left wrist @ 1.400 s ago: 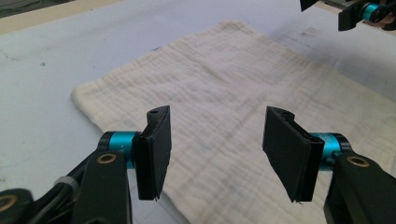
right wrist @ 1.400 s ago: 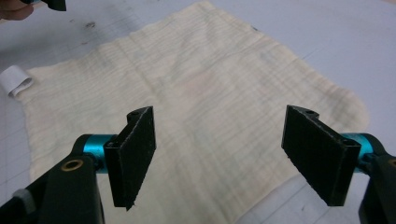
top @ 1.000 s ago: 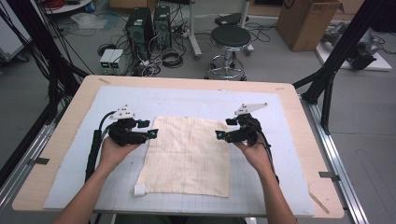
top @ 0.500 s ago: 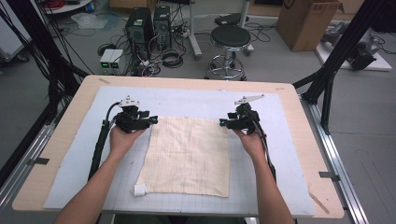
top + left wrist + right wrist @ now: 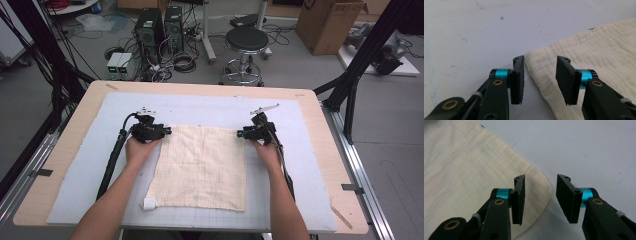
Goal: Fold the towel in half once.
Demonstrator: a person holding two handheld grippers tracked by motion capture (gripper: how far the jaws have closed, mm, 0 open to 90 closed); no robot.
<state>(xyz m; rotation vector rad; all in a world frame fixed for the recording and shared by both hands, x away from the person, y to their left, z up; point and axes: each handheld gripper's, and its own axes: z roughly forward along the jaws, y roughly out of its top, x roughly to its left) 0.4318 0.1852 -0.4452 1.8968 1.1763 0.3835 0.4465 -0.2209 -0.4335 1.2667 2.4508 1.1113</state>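
Note:
A cream, faintly checked cloth (image 5: 200,165) lies flat on the pale mat (image 5: 305,150). My left gripper (image 5: 167,131) is at its far left corner and my right gripper (image 5: 240,133) at its far right corner, both low over the mat. In the left gripper view the cloth's (image 5: 599,50) rounded corner lies between the jaws of the left gripper (image 5: 540,60). Those jaws have just been closing, with a gap still on both sides of the corner. In the right gripper view the right gripper (image 5: 541,178) straddles the cloth's (image 5: 461,162) corner the same way, its jaws also closing and not pressing.
A white tag (image 5: 149,202) sticks out at the cloth's near left corner. The mat covers most of the wooden table (image 5: 75,130). Both cables trail back along the person's forearms. A stool (image 5: 246,40) and computer cases stand on the floor beyond the far edge.
Both hands have slid away from the person toward the cloth's far corners and sunk lower. Both pairs of jaws look narrower than before.

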